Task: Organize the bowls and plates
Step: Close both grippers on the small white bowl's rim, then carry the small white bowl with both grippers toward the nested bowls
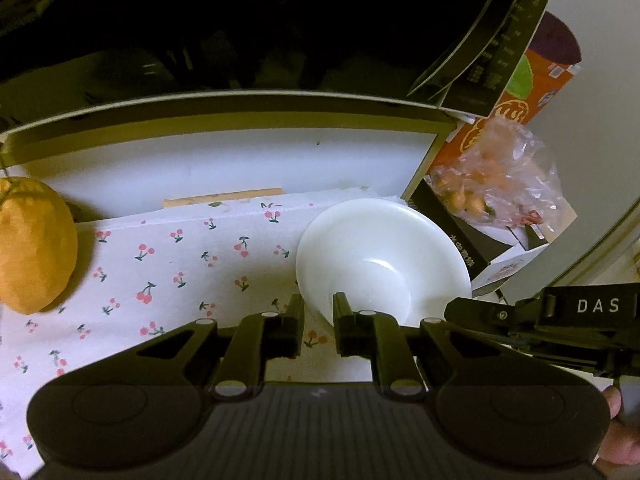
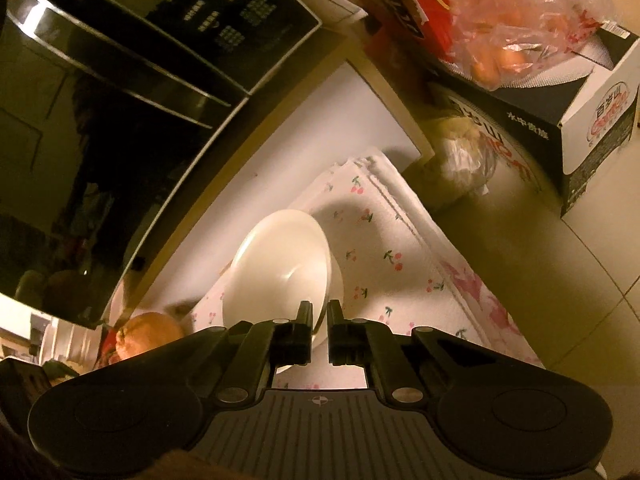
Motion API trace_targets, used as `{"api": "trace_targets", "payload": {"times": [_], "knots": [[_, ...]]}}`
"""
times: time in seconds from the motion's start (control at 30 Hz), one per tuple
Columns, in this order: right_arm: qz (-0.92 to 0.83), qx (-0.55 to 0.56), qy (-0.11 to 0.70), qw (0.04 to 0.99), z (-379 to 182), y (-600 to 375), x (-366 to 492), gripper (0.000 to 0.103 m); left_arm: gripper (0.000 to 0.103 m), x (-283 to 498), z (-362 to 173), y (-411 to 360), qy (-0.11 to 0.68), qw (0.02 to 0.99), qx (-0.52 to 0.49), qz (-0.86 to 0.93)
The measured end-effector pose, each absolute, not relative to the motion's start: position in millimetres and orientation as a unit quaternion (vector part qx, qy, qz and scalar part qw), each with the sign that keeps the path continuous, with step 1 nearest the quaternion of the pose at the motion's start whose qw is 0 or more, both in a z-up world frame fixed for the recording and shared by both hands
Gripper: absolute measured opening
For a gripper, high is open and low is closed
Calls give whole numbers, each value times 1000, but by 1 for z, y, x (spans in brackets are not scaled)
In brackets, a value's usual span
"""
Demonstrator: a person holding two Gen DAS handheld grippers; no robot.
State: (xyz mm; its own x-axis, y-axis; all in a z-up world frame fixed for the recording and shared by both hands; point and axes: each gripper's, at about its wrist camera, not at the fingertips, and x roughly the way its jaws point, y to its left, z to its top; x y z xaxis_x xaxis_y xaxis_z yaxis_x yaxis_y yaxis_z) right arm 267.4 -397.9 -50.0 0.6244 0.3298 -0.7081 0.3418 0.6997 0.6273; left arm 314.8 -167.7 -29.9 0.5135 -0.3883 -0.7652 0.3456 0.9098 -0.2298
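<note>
A white bowl [image 1: 380, 264] stands on a cherry-print cloth [image 1: 180, 264], near its right end. My left gripper [image 1: 319, 312] is shut on the bowl's near left rim, one finger inside and one outside. The right gripper's black body [image 1: 560, 320] comes in from the right in the left wrist view, its tip at the bowl's right rim. In the right wrist view the same bowl [image 2: 280, 264] lies just ahead, and my right gripper [image 2: 320, 314] is shut on its near rim, with the white edge showing in the narrow gap between the fingers.
A large orange citrus fruit [image 1: 32, 248] sits on the cloth at the left. A black glass-fronted appliance [image 2: 120, 80] rises behind the shelf. To the right are a plastic bag of oranges [image 1: 496, 176] and printed cartons [image 2: 600, 120]. A fingertip [image 1: 614, 404] shows at the lower right.
</note>
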Motion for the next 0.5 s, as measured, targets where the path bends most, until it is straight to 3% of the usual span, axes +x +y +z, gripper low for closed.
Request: {"api": "trace_targets", "payload": {"times": [0.5], "knots": [[5, 378, 436, 817, -6, -373, 226, 8, 13, 267, 9, -146, 440, 875, -19, -202]]}}
